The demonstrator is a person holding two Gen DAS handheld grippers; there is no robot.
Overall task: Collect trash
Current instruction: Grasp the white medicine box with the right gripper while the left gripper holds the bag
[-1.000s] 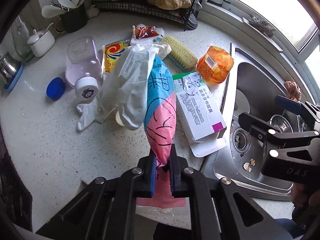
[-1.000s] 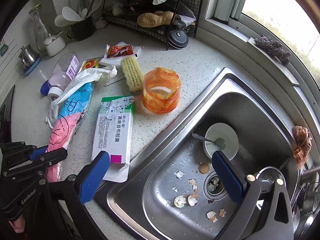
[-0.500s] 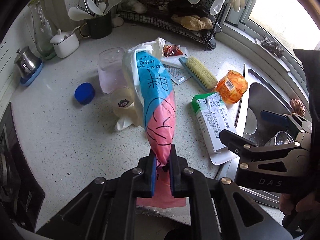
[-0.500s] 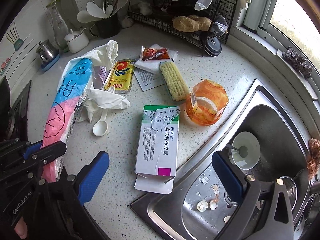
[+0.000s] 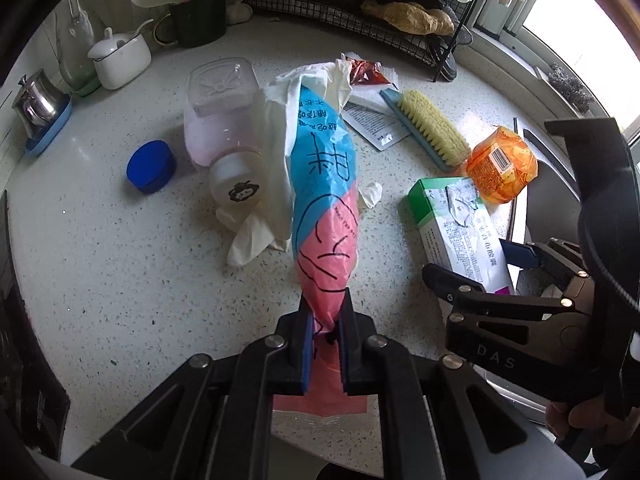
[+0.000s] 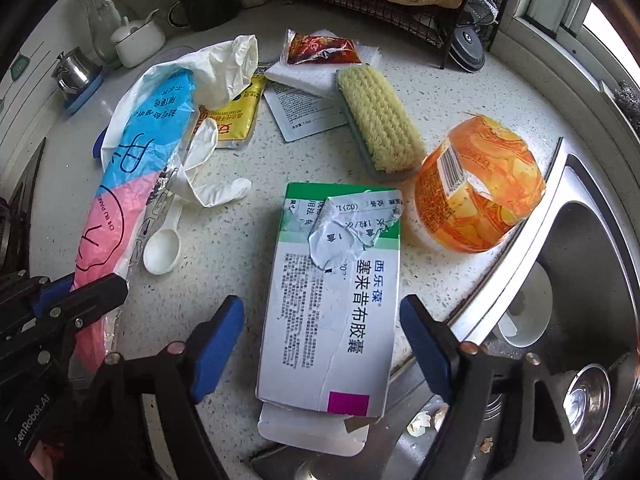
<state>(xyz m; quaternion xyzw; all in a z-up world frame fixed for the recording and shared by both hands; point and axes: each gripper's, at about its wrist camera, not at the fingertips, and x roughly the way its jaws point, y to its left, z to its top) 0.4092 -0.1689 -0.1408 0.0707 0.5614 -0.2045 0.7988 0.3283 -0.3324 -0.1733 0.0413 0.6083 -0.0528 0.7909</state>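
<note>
Pink-and-blue plastic bag (image 5: 324, 208) pinched at its pink end by the left hand-held gripper (image 5: 324, 312), pads pressed together on the film. Hangs from that grip and leans away over the speckled bench (image 5: 120, 260), white upper end crumpled and open. Behind the bag, on the bench: a clear bottle (image 5: 220, 128) on its side with a white neck, a blue cap (image 5: 151, 166) just beside it, a limp white glove (image 6: 212, 184) and a white plastic spoon (image 6: 162, 254).

Right hand-held gripper (image 6: 320, 312) pointing steeply down over a torn green-and-white medicine box (image 6: 340, 280); jaws half spread, just been closing, the box between the blue pads. Left pad clear of the box edge, right pad very near the other edge; no visible pressing on the card. Box flat on the bench, its open flap end nearest the camera and close to the rim of the steel sink (image 6: 580, 240).

Beyond the box: an orange printed cup (image 6: 480, 192) lying on its side at the sink edge, a yellow-bristled scrubbing brush (image 6: 378, 120), a red sauce sachet (image 6: 320, 46) on white paper, and a yellow sachet (image 6: 236, 120) partly under the glove. Bits of eggshell (image 6: 418, 424) in the sink bottom, next to a white bowl and a steel cup.
</note>
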